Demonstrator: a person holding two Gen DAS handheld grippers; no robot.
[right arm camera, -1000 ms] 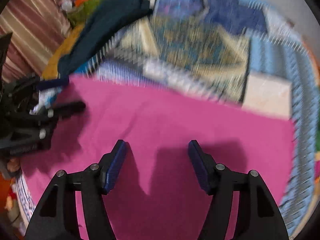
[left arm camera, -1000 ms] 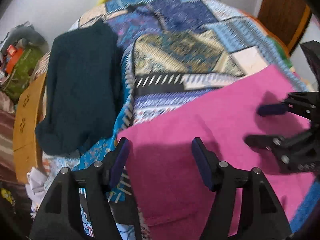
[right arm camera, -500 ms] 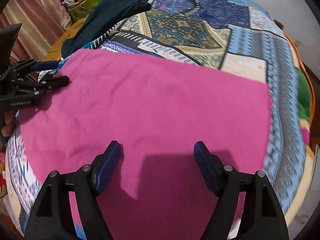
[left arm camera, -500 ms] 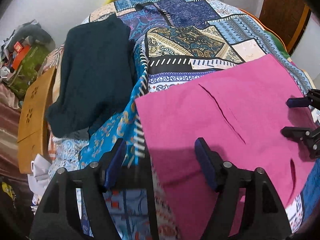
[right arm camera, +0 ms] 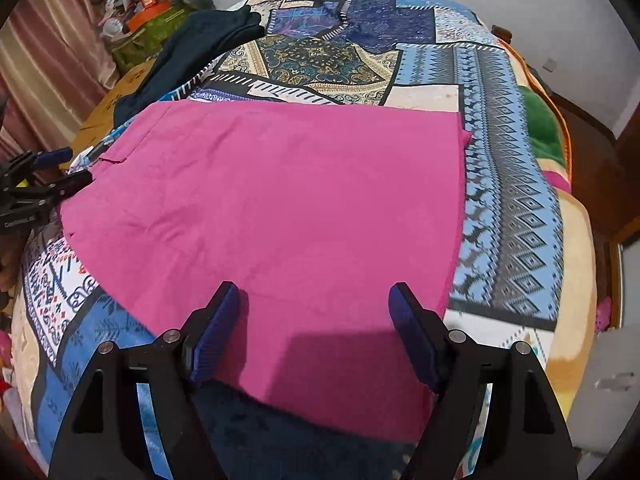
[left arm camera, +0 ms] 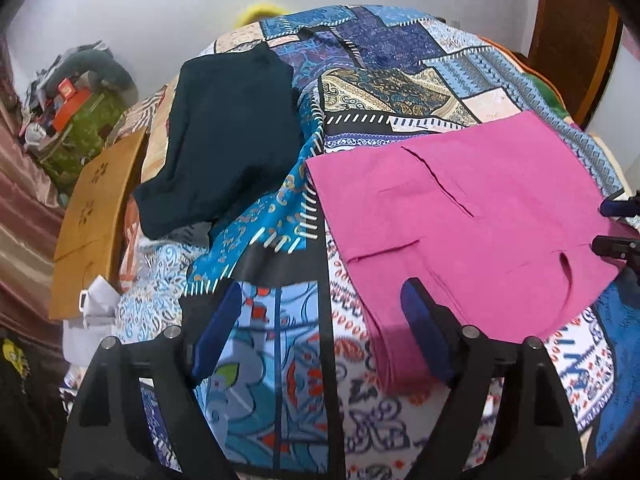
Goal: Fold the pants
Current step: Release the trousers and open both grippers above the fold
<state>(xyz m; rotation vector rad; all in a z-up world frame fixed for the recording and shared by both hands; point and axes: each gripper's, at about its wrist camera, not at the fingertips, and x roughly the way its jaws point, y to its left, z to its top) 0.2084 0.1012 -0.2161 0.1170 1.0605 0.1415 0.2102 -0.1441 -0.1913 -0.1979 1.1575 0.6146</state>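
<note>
- My left gripper (left arm camera: 320, 332) has its fingers spread wide and holds nothing, above the near left corner of the pink pants (left arm camera: 472, 216).
- My right gripper (right arm camera: 316, 332) is likewise spread wide and empty over their near edge.
- The pants lie flat on the patchwork bedspread (left arm camera: 280, 360), apart from a dark garment (left arm camera: 228, 140).
</note>
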